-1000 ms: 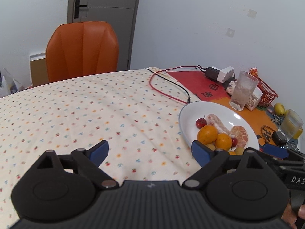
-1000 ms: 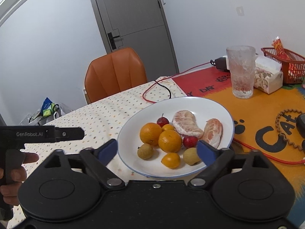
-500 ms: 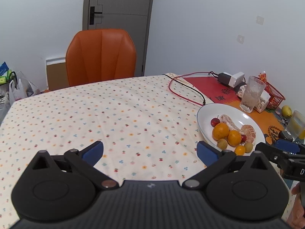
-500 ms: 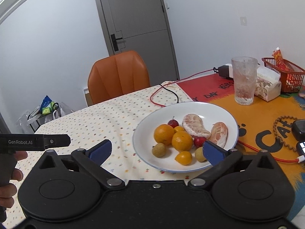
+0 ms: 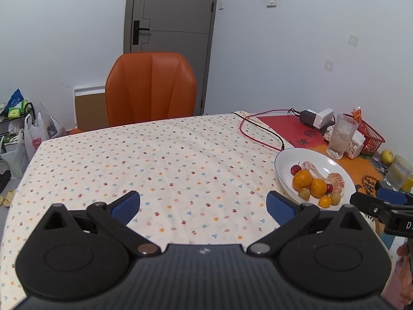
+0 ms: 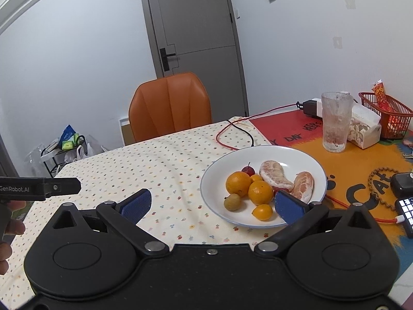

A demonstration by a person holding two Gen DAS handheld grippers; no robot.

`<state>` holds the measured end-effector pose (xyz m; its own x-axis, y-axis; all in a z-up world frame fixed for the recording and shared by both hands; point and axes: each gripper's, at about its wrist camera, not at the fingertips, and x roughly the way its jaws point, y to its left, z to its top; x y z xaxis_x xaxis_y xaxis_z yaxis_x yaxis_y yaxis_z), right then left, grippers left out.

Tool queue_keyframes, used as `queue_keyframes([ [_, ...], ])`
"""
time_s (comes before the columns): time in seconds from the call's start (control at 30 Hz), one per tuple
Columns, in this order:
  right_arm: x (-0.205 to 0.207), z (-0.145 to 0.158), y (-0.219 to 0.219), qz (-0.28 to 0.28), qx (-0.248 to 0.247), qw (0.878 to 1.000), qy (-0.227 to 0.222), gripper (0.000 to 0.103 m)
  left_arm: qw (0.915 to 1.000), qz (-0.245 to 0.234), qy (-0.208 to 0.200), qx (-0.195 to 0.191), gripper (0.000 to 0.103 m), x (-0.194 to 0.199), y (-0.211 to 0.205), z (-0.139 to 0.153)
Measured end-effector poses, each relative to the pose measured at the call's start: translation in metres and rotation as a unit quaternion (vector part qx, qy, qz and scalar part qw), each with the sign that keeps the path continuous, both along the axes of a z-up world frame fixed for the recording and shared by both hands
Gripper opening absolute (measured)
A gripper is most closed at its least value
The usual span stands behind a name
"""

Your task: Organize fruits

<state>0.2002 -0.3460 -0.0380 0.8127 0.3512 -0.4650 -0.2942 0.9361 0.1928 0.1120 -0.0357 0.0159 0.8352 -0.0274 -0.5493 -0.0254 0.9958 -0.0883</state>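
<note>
A white plate (image 6: 304, 156) holds two oranges (image 6: 238, 183), small yellow and brown fruits, red fruits and two peeled citrus pieces (image 6: 272, 173). The plate also shows in the left wrist view (image 5: 285, 157), at the right. My right gripper (image 6: 211, 205) is open and empty, above the tablecloth just left of the plate's near edge; its right pad covers part of the plate. My left gripper (image 5: 202, 204) is open and empty over the dotted tablecloth, left of the plate.
A frosted glass (image 6: 335, 121), tissue box (image 6: 364, 129) and red basket (image 6: 387, 115) stand behind the plate. Red and black cables (image 6: 232, 134) lie on the cloth. A phone (image 6: 406, 210) lies at right. An orange chair (image 5: 151, 87) is at the far edge.
Both grippers have pulled back and up from the plate, so more of the table shows. The right gripper also shifted left. Both stay open.
</note>
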Motion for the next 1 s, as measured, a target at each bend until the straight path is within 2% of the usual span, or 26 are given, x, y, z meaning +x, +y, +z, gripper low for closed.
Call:
queue_keyframes([
  [0.37,-0.021,0.010,0.004,0.006,0.003,1.000,0.002,0.103,0.9997,0.021,-0.013,0.006,0.103,-0.033,0.013,0.011],
  [0.87,-0.050,0.019,0.014,0.016,0.020,0.999,0.019,0.103,0.9989,0.026,-0.023,0.030,0.103,-0.078,0.024,0.019],
  [1.0,-0.059,0.022,0.018,-0.004,0.031,0.999,0.014,0.103,0.9988,0.037,-0.022,0.024,0.103,-0.087,0.033,0.017],
])
